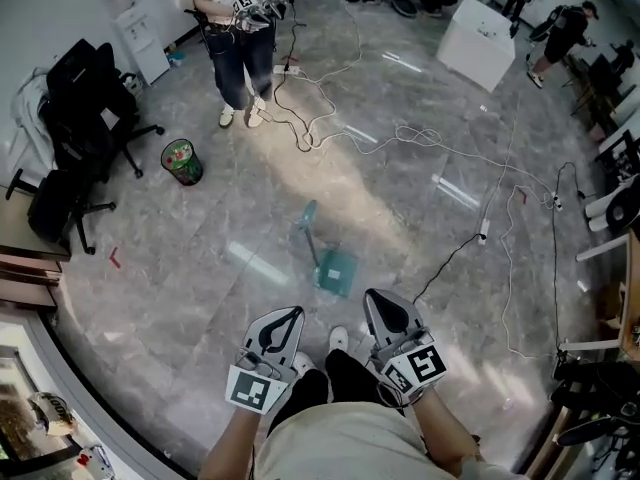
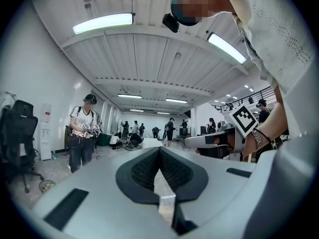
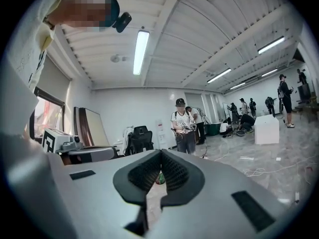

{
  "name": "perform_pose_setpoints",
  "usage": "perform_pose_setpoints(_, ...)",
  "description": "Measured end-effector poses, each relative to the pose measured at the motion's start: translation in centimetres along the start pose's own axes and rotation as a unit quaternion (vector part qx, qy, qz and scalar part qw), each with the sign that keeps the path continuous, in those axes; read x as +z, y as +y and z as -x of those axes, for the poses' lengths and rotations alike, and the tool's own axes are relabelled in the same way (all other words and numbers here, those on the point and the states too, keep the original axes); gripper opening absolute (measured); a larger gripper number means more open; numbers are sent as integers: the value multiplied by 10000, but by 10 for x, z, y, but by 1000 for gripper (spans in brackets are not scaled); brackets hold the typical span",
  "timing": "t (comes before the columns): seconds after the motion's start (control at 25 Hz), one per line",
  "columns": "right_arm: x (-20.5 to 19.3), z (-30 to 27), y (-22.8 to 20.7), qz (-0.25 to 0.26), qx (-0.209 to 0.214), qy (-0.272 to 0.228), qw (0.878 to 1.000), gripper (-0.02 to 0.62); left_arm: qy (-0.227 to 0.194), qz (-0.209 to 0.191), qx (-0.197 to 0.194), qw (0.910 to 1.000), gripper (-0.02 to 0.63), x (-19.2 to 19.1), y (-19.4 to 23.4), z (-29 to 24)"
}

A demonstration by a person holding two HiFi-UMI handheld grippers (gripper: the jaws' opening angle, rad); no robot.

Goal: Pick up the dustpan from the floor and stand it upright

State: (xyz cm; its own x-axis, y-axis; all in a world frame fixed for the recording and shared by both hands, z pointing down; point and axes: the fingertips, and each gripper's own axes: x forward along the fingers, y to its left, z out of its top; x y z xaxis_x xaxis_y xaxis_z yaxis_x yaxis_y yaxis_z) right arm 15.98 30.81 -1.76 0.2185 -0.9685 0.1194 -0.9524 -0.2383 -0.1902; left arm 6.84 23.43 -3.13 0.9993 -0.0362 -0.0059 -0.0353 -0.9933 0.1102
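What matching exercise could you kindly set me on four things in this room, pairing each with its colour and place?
Things:
1. dustpan
2. waste bin
3. office chair
4. box

Colour and place in the head view:
a. black, at the left edge of the room
b. white, far away at the upper right
c. teal, in the middle of the floor
d. green, just right of the chair

Pairs: 1-c, 2-d, 3-a, 4-b
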Motion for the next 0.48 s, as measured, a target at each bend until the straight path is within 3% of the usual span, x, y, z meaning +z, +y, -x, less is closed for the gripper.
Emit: perform_pose_setpoints(0.48,2,24,26,6,-92,-180,9998,18,-239,-123,390,9989,11,17,-1,56)
